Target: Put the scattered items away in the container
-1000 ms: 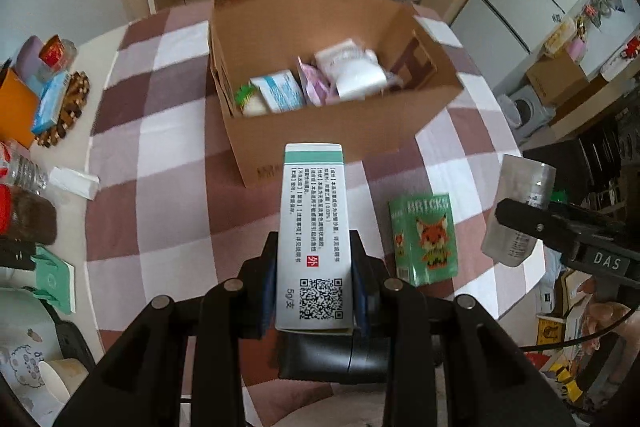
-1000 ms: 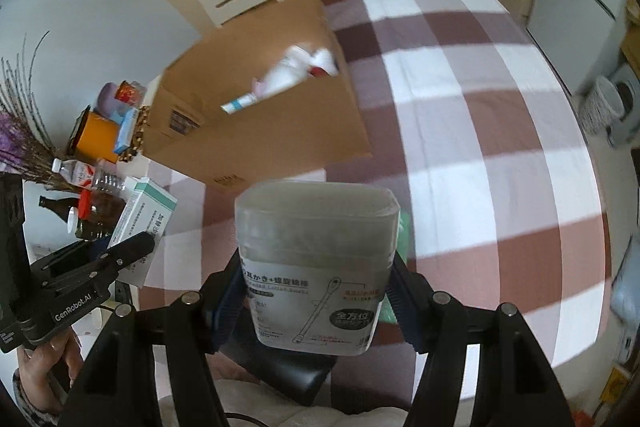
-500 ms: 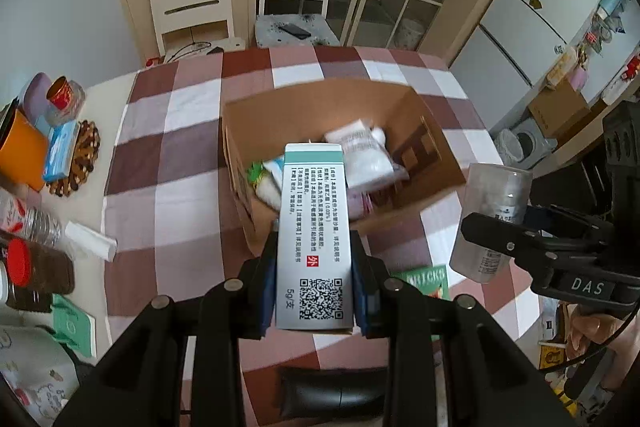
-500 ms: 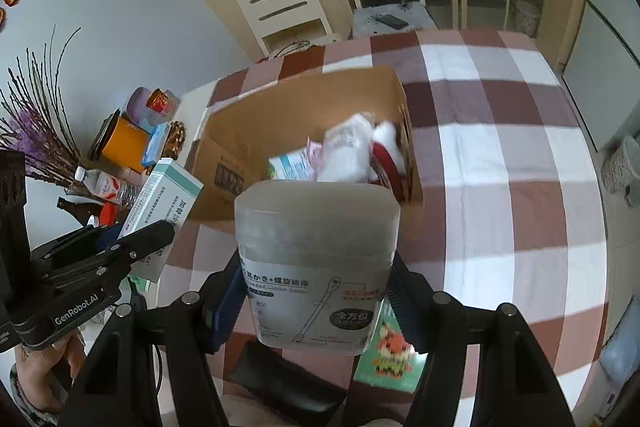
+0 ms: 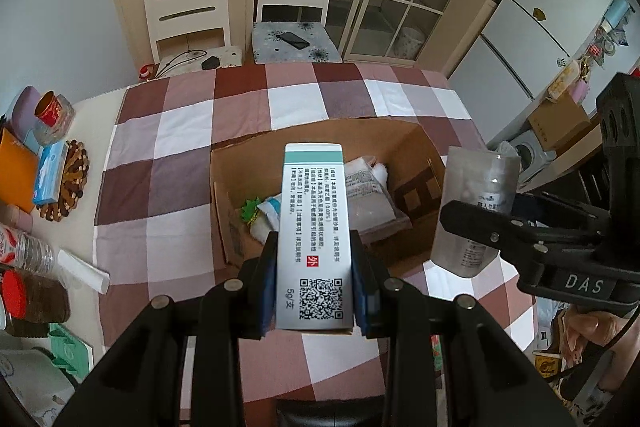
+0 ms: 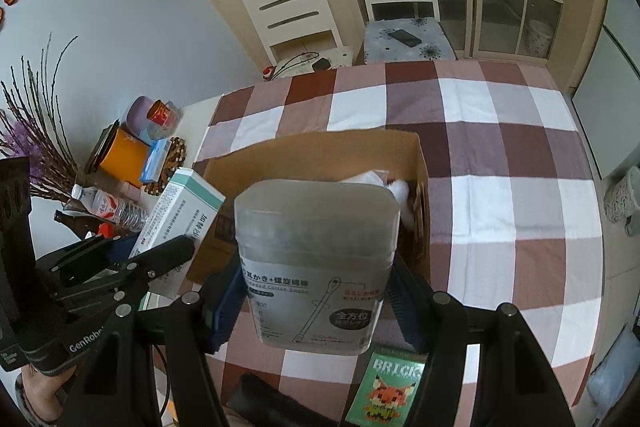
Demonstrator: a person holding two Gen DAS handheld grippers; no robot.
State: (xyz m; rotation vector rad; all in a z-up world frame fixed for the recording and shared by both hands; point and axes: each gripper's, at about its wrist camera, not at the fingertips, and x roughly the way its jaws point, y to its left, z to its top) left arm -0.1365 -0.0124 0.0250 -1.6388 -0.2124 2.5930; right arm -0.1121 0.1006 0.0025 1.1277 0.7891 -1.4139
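Two grippers carried over a checked table, each with one item. The left gripper is clamped on a tall white carton, pads pressing its long sides near the lower end; the carton points down over the open cardboard box, which stands in the near half of the table. The right gripper is closed on a frosted swab tub, held by its lower half and hanging above the box's near wall in the right wrist view. The box already holds a grey pouch and a few small packets. A green brick kit lies on the table near its front edge, outside the box.

Step in hand, as judged: bringing both items above the opening for release. To do it well, each item should be wholly inside the rim before the jaws part, and lowered close to the contents so it does not bounce out. The carton is long; tipping it flatter would let it lie along the box rather than stand on the pouch. Releasing one item at a time keeps the two grippers from meeting over the narrow opening.
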